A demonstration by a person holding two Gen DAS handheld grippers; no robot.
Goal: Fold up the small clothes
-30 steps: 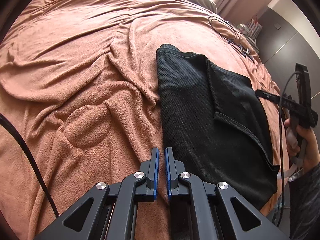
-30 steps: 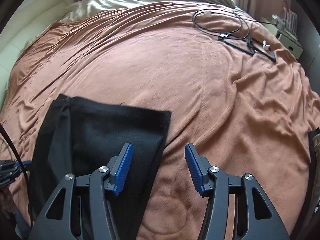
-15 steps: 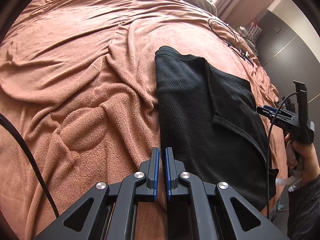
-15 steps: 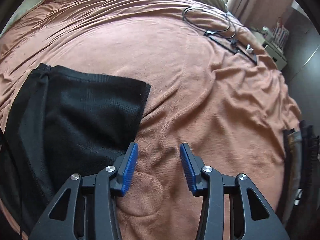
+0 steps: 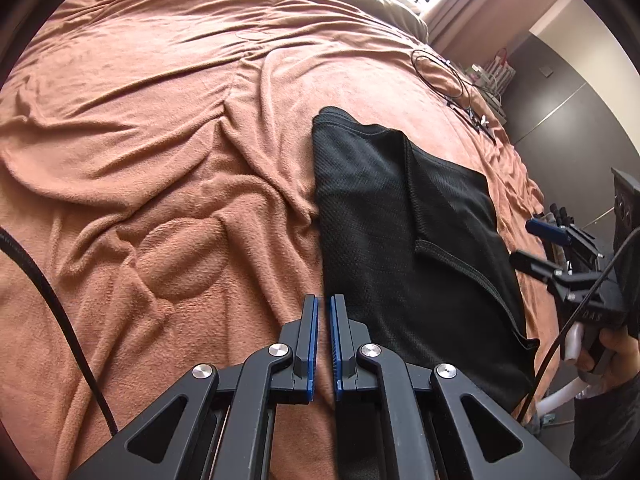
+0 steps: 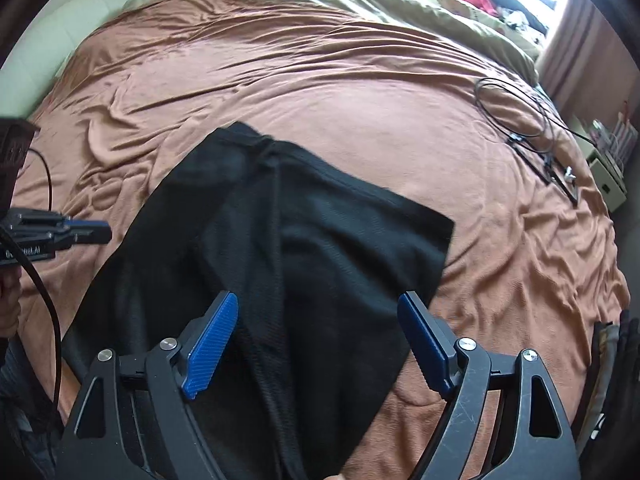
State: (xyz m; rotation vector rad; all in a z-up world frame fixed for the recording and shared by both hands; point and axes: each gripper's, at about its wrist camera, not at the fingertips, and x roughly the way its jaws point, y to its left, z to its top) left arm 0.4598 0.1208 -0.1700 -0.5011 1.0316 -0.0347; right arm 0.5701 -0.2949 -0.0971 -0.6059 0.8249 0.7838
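Observation:
A black mesh garment (image 5: 404, 236) lies partly folded on the brown blanket (image 5: 160, 140), one flap laid over the rest. It also shows in the right wrist view (image 6: 312, 264). My left gripper (image 5: 324, 312) is shut and empty, hovering over the blanket just left of the garment's near left edge. My right gripper (image 6: 318, 320) is open wide and empty, above the garment's near end. In the left wrist view the right gripper (image 5: 552, 248) shows at the far right, beside the garment's right edge. In the right wrist view the left gripper (image 6: 80, 232) shows at the left.
A coiled black cable with small parts (image 6: 532, 136) lies on the blanket at the far right. An olive duvet (image 6: 400, 4) covers the head of the bed. The bed's right edge (image 6: 600, 320) drops to dark items. A bedside unit (image 6: 604, 160) stands beyond the cable.
My right gripper has swung left, from over the bare blanket to above the garment, and opened wider. My left gripper has stayed shut and nearly still.

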